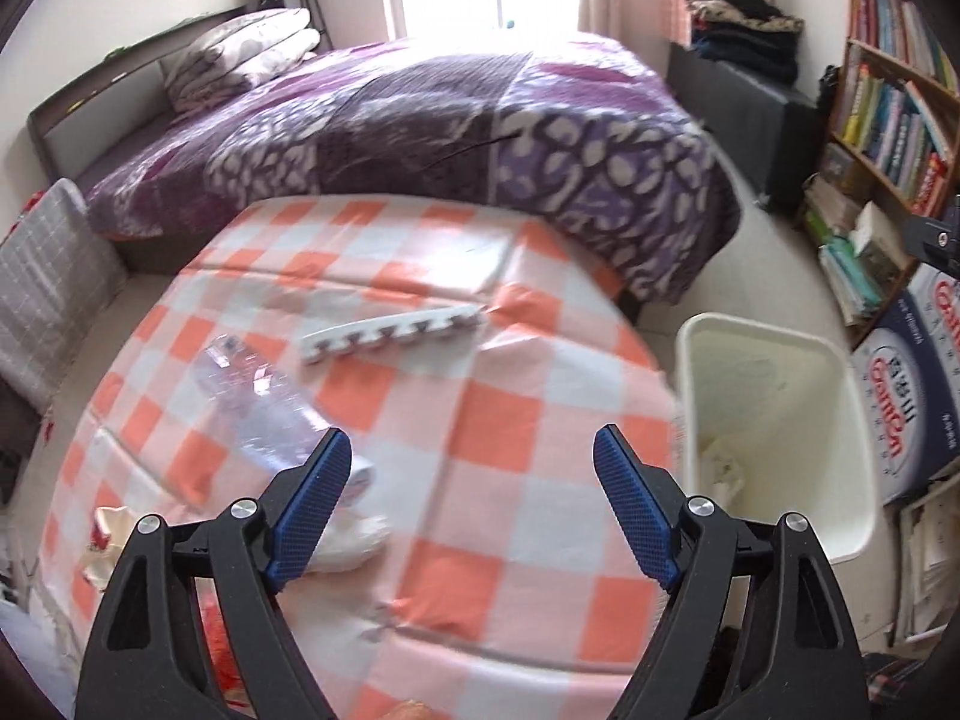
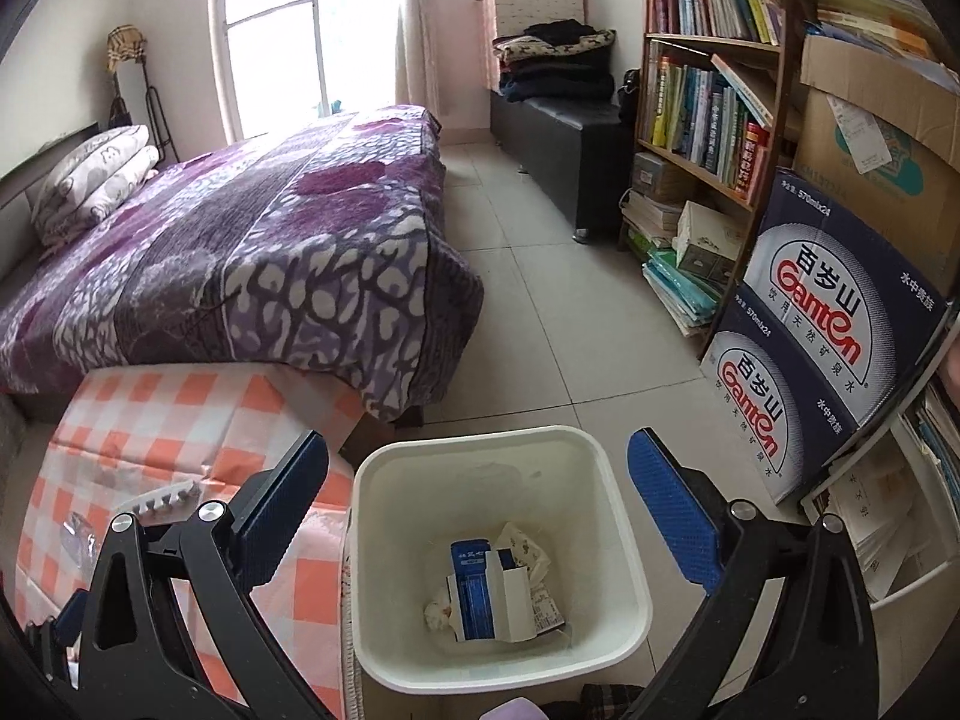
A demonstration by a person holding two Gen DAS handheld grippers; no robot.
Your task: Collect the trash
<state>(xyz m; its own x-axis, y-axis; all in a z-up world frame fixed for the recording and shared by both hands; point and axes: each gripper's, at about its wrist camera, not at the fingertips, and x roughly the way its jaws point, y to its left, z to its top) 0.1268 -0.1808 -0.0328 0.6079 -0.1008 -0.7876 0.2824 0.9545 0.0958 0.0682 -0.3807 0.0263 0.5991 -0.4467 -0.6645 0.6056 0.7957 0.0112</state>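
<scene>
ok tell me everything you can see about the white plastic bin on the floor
The white plastic bin is squarish with rounded corners and a rolled rim, standing upright and open on the tiled floor beside the orange-checked table. Inside lie a flattened blue-and-white carton and crumpled paper wrappers, covering only its bottom. The open right gripper hovers above it without touching.

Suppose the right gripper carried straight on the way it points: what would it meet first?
Probably the white bin. The open right gripper hangs above its mouth, so it would likely pass inside toward the blue-and-white carton, though depth is uncertain.
</scene>
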